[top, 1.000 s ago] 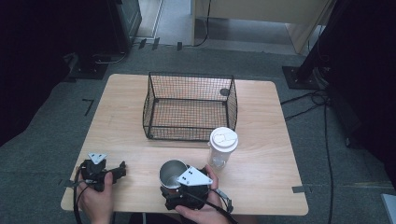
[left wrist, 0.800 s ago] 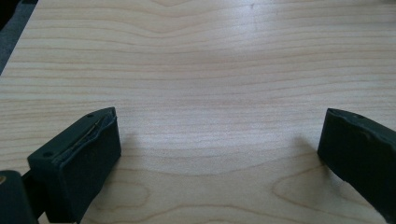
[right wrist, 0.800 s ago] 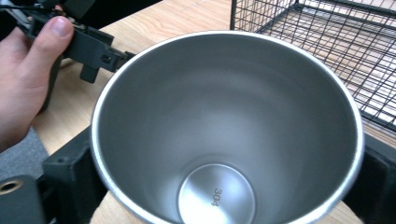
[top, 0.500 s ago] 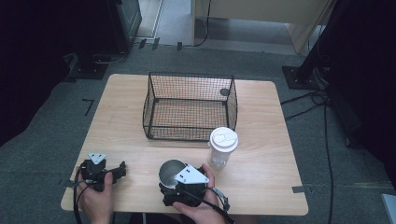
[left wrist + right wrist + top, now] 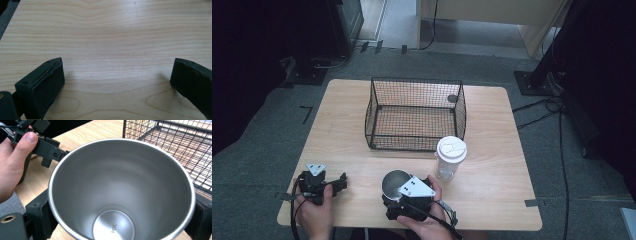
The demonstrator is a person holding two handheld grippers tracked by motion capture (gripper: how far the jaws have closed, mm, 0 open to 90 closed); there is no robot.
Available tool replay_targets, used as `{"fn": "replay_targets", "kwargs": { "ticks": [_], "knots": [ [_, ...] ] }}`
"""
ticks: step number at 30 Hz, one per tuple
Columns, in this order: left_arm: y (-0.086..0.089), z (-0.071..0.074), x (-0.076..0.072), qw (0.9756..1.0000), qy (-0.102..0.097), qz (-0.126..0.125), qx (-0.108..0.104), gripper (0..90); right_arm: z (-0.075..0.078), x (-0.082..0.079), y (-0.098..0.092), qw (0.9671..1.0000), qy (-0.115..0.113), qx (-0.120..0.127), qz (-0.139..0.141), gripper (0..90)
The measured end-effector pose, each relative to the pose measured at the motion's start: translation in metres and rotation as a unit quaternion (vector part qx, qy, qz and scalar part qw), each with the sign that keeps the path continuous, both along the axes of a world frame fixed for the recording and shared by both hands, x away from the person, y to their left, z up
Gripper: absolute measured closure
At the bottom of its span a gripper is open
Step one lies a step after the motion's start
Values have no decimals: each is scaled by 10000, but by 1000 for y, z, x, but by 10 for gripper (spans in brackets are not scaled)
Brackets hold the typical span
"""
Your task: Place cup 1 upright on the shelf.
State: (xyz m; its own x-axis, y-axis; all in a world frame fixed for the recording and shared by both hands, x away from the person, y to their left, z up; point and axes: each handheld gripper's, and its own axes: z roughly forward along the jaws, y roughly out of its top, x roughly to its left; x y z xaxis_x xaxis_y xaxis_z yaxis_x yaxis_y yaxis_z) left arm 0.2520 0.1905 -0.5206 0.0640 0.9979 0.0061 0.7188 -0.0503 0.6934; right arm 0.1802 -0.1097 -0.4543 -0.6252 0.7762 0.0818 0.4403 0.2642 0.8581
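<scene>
A steel cup (image 5: 393, 181) stands upright near the table's front edge. My right gripper (image 5: 398, 192) is shut on the cup. In the right gripper view the cup's hollow inside (image 5: 120, 195) sits between the two black jaws, which press its sides. My left gripper (image 5: 339, 182) rests at the front left of the table, open. Its jaws stand wide apart over bare wood in the left gripper view (image 5: 117, 72). A clear plastic cup with a white lid (image 5: 450, 157) stands just right of the steel cup.
A black wire basket (image 5: 414, 114) sits at the middle back of the wooden table (image 5: 492, 190), its wall close beyond the steel cup (image 5: 170, 142). A hand on the left gripper (image 5: 42, 143) shows off to the left in the right gripper view.
My right gripper has shifted slightly to the left at the steel cup. The left gripper and the lidded cup have stayed put.
</scene>
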Motion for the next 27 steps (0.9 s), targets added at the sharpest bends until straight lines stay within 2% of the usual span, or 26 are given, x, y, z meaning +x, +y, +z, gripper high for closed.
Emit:
{"fn": "replay_targets", "kwargs": {
  "ticks": [10,27],
  "knots": [
    [0,0,0,10000,-2,0,-2,1,3,1,2,10000,-33,58,-11,72],
    [0,0,0,10000,-5,1,-2,1,26,10,2,9993,-323,137,-86,73]
  ]
}}
